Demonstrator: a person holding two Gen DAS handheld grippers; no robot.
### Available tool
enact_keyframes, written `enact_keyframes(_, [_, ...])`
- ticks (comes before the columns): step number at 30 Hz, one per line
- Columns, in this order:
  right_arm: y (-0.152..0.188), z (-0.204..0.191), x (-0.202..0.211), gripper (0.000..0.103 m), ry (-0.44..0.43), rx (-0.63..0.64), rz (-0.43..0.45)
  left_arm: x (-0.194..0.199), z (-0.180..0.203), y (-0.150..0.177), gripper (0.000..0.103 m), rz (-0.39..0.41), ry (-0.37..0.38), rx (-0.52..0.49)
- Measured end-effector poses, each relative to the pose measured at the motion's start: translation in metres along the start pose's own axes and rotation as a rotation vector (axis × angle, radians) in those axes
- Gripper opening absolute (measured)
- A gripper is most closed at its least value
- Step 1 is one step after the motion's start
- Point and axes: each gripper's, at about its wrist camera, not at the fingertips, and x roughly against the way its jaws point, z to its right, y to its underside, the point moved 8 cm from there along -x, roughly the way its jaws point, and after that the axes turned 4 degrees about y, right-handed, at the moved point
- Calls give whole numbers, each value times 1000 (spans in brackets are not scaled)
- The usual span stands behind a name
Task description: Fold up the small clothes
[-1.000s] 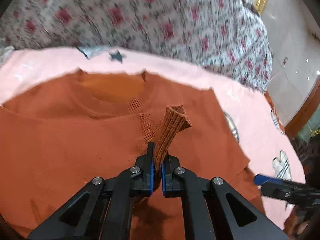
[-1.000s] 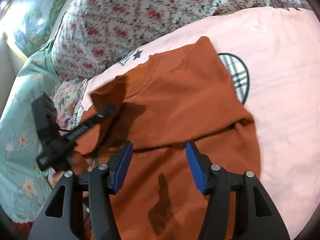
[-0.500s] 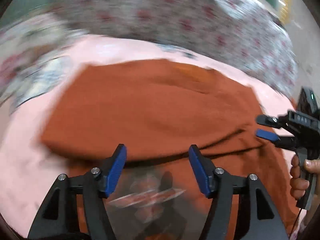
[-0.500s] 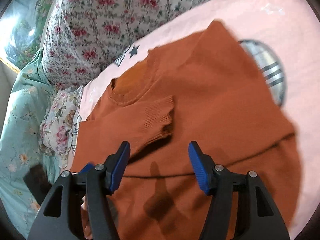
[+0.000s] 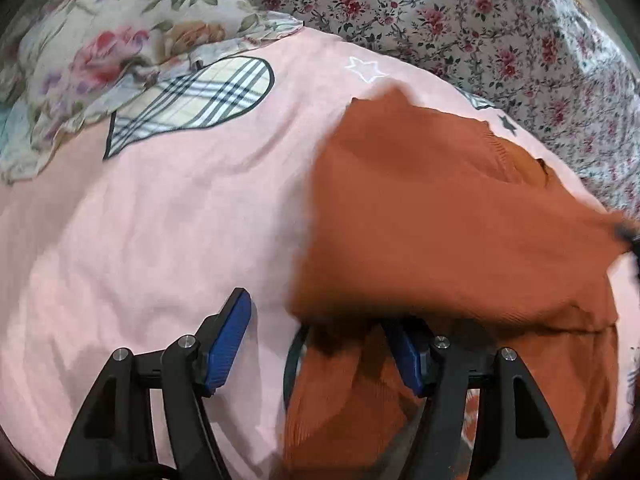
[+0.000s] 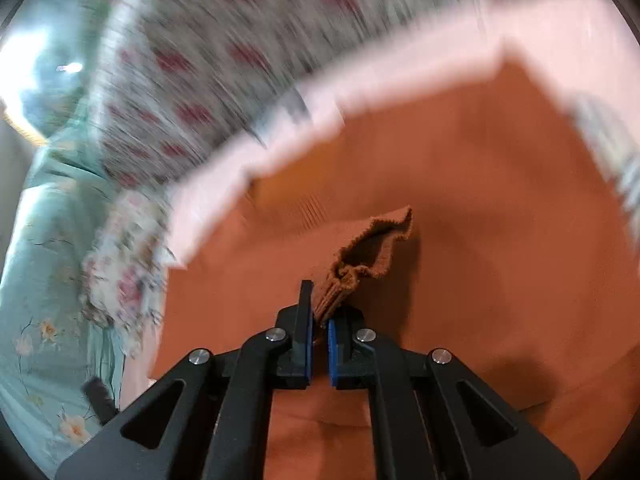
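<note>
left claw (image 5: 324, 344) gaped apart over pink sheet (image 5: 160, 220) | right claw (image 6: 319, 334) pinched ribbed cuff (image 6: 368, 252) of orange sweater (image 6: 480, 200)

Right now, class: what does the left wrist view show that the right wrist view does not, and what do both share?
Only the left wrist view shows the open left gripper and a plaid heart patch on the pink sheet. Only the right wrist view shows the right gripper shut on the ribbed sleeve cuff, and a teal floral cloth. Both show the orange sweater, the sheet and the rose-print quilt.
</note>
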Motion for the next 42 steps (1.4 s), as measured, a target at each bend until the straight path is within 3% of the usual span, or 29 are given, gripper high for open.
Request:
enact_keyframes(2, [-20,11,30,7,43,17,90,-5,-3,-4,62,-2,-19,-1])
enact_keyframes(3, [-25,21,34,7,70,17,94,-7,-2,-6,61,1,-25,-3])
enact_keyframes(5, [-26,49,30,7,134,1,63,-8,0,-7,56,5,-34,-13])
enact_keyframes(7, [-20,68,17,7,159,-16,17,-5,3,-8,42,13,-24,-19])
enact_keyframes(9, [-12,80,3,7,186,-2,-24,1,0,-9,39,35,-1,14])
enact_keyframes(11, [-10,78,3,7,166,13,-18,4,-4,-12,39,51,1,40])
enact_keyframes(14, [-22,57,26,7,76,47,87,4,-11,-9,39,52,25,83])
enact_keyframes(16, [-22,53,29,7,87,79,106,2,-11,-7,39,46,30,90])
enact_keyframes(21, [13,95,-14,7,234,78,-60,2,-10,-5,41,37,38,86])
enact_keyframes(23, [28,110,-25,7,253,49,-124,-1,-10,-5,42,23,39,82])
enact_keyframes(24, [29,111,-21,7,244,40,-114,-1,-10,-5,42,14,40,72])
enact_keyframes(28, [28,107,9,15,270,57,-106,11,-8,3,42,-25,50,28])
enact_keyframes(30, [29,99,35,16,239,70,-91,21,-8,13,42,-37,70,14])
enact_keyframes(33, [38,89,79,33,175,71,-72,43,-7,40,47,-75,143,-6])
enact_keyframes(37, [72,83,134,42,121,84,-61,75,-5,89,53,-126,211,-43])
enact_keyframes(42, [135,95,183,50,38,37,-120,111,-3,141,63,-165,265,-62])
